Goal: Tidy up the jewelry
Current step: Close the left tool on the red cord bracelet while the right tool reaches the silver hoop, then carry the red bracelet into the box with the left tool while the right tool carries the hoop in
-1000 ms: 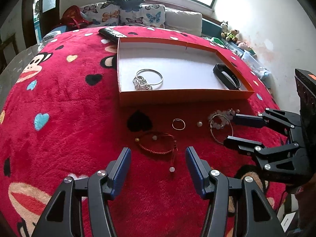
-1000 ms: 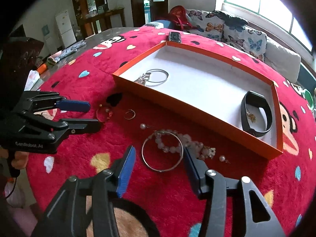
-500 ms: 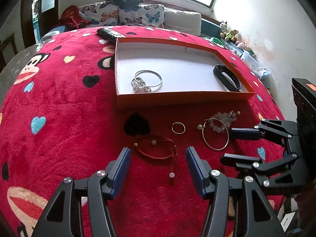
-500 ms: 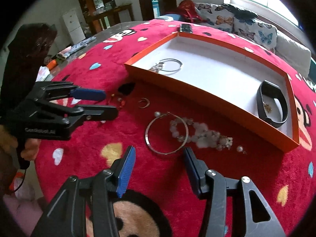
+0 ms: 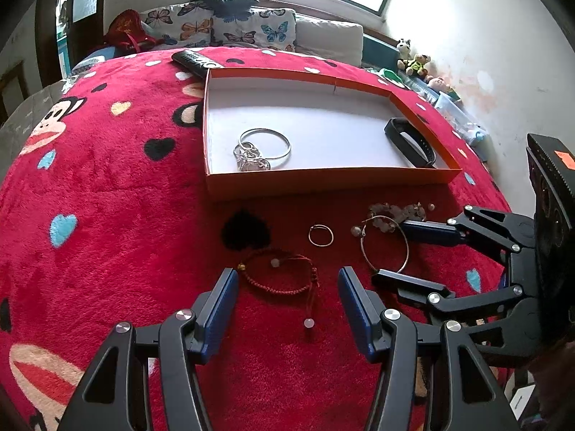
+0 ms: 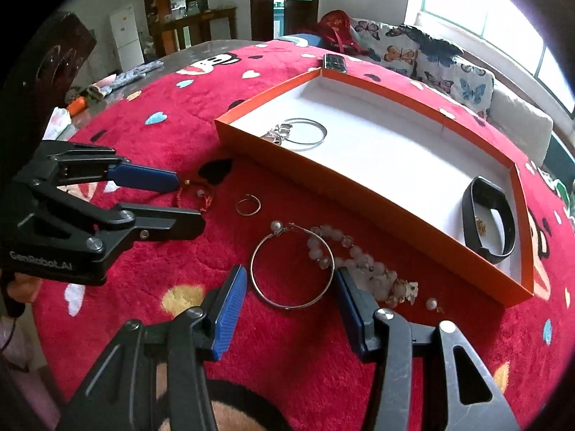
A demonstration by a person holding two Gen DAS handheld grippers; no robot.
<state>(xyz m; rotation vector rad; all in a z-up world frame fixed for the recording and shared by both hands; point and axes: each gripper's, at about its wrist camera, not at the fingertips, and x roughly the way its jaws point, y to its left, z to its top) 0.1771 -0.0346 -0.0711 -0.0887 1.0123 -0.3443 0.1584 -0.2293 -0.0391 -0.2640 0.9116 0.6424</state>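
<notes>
Two claws spread over loose jewelry on a red plush blanket, just short of the orange tray.

The left claw (image 5: 287, 294) tilts steeply down, jaws apart and pinching nothing, with the red braided bracelet (image 5: 284, 278) lying on the blanket (image 5: 107, 197) between its blue pads (image 5: 221, 309). The right claw (image 6: 291, 294) points down at a like slant, also spread — the large silver hoop (image 6: 291, 269) lies between its tips, and whether a pad touches the wire cannot be told. A pale bead strand (image 6: 355, 262) trails from the hoop toward the tray (image 6: 377, 197), a small ring (image 6: 248, 204) lies between the two claws, and loose pearls sit nearby. Inside the tray rest a silver bangle (image 5: 266, 143) with a charm cluster and a black band (image 6: 490, 230). A hand (image 6: 21, 283) grips the left claw's handle — only fingers show.
</notes>
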